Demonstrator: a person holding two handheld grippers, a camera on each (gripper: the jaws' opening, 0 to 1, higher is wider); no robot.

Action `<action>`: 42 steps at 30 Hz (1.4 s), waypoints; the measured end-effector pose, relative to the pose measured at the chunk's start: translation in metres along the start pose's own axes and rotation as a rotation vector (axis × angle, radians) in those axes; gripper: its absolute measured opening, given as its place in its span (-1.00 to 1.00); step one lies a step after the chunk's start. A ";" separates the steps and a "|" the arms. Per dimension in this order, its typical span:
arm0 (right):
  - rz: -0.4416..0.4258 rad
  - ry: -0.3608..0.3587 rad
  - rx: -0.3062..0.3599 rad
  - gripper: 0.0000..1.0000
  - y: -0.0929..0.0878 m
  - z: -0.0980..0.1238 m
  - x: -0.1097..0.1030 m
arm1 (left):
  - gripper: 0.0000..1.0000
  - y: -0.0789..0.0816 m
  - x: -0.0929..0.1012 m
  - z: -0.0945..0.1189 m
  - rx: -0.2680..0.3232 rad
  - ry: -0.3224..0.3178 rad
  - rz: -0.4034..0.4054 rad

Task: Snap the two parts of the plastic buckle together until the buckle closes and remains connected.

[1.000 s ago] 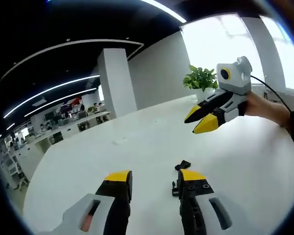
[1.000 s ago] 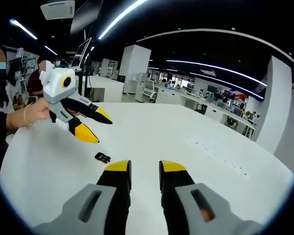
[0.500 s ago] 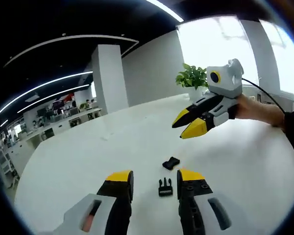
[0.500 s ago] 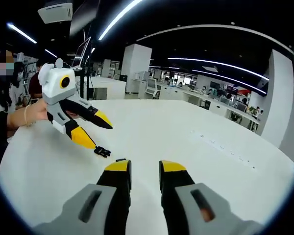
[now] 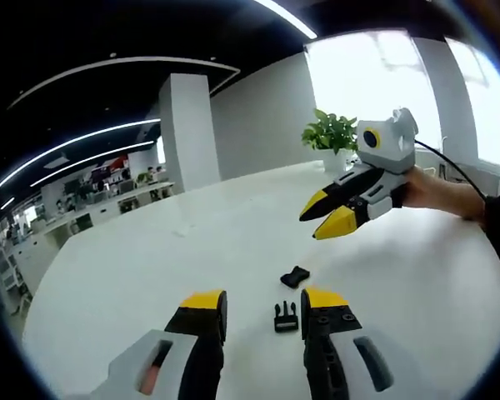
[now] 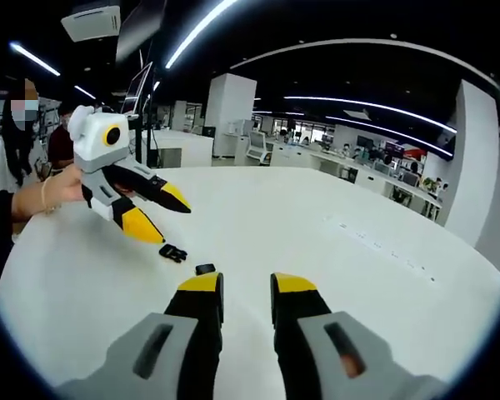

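I am working in a large open-plan office. Long light strips (image 6: pixel 208 29) run across a dark ceiling, white square pillars (image 5: pixel 187 133) rise from the floor, and rows of desks with monitors (image 6: pixel 375 187) stretch into the distance. A potted plant (image 5: pixel 335 133) stands by a bright window (image 5: pixel 375 79), and people (image 6: pixel 21 137) sit beside the broad white table (image 6: pixel 258 212).

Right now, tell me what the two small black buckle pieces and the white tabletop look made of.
Pronged black buckle piece and the other black buckle piece: apparently moulded plastic, dull black, thin cut-out shapes; too small to judge the finish further. White round tabletop: smooth, hard, faintly glossy surface, perhaps laminate or painted board; its soft sheen near the windows suggests it, but the core is not visible.
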State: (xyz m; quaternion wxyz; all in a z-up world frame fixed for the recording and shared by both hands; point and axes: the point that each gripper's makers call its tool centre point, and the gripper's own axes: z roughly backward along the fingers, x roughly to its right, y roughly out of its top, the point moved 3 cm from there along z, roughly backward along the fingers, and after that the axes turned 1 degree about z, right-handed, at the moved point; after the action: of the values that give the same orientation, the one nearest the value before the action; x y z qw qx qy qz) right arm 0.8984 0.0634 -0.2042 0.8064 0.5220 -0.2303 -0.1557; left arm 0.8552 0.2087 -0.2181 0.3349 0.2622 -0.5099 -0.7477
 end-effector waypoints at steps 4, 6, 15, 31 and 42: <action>0.000 0.001 -0.005 -0.54 -0.002 0.000 0.000 | -0.28 -0.001 0.000 -0.001 -0.003 -0.002 0.001; -0.001 0.003 -0.004 -0.54 -0.002 0.000 0.000 | -0.28 -0.001 0.000 -0.001 -0.004 -0.002 0.001; -0.001 0.012 -0.008 -0.54 -0.006 -0.003 -0.001 | -0.28 -0.003 -0.001 -0.001 -0.006 -0.007 0.010; -0.006 0.027 -0.012 -0.54 -0.011 -0.005 -0.005 | -0.34 -0.010 -0.005 -0.003 -0.012 -0.032 0.060; -0.008 0.064 -0.021 -0.54 -0.016 -0.015 -0.009 | -0.40 -0.015 0.002 -0.008 -0.033 -0.081 0.058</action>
State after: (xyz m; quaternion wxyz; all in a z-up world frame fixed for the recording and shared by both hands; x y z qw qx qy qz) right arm 0.8981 0.0727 -0.2260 0.8180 0.5192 -0.2007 -0.1449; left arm 0.8560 0.2059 -0.2350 0.3398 0.2111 -0.5179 -0.7561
